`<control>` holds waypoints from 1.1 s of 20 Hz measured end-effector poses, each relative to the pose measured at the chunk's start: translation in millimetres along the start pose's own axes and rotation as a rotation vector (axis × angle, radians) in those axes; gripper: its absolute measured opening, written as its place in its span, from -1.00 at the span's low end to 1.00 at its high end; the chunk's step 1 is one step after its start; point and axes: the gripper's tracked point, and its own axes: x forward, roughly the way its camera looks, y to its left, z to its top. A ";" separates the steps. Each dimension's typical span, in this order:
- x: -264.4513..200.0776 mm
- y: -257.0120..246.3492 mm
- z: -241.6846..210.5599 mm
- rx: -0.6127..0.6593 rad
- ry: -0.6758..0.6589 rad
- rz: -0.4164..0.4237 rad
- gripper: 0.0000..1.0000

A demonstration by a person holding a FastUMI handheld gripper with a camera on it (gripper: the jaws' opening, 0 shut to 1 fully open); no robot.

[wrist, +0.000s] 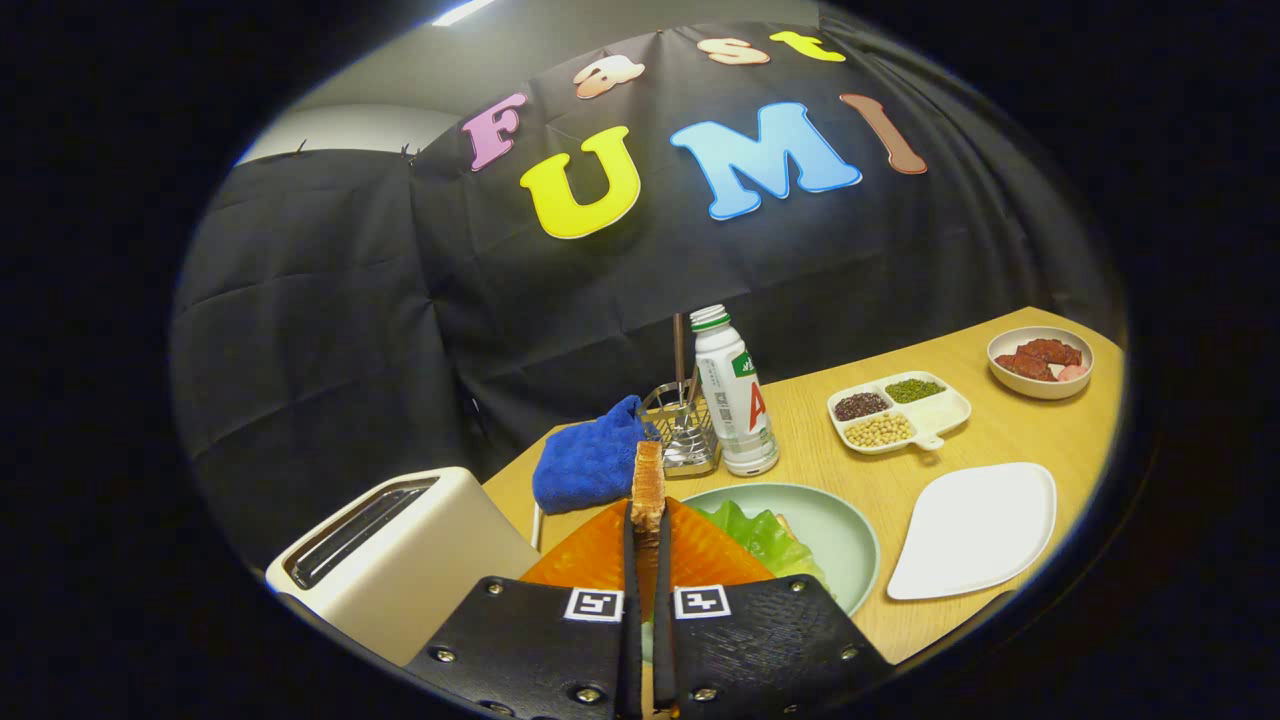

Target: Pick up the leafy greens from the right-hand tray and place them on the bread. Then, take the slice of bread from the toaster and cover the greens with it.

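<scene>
My gripper point(648, 520) is shut on a toasted slice of bread point(648, 475), held on edge and sticking up past the fingertips. It hangs above the table, between the toaster and the pale green plate point(845, 530). Leafy greens point(765, 535) lie on that plate just right of my fingers, with a bit of bread point(786, 524) showing under their far edge. The cream toaster point(400, 555) stands to the left of my fingers, its slots facing up.
An orange ridged mat point(590, 555) lies under the fingers. A white tray point(975, 530) sits right of the plate. Behind are a blue cloth point(588, 465), a wire rack point(685, 430), a bottle point(735, 395), a divided bean dish point(898, 410) and a bowl of red pieces point(1040, 360).
</scene>
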 end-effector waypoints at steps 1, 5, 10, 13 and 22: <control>-0.1 -3.8 -2.3 -0.018 0.001 -0.014 -0.91; -3.9 -15.4 -8.5 -0.062 0.020 -0.048 -0.78; -7.0 -26.5 -11.9 -0.098 0.040 -0.072 -0.68; -8.6 -31.4 -17.7 -0.112 0.063 -0.084 -0.59; -11.6 -55.8 -14.1 -0.221 0.066 -0.159 -0.35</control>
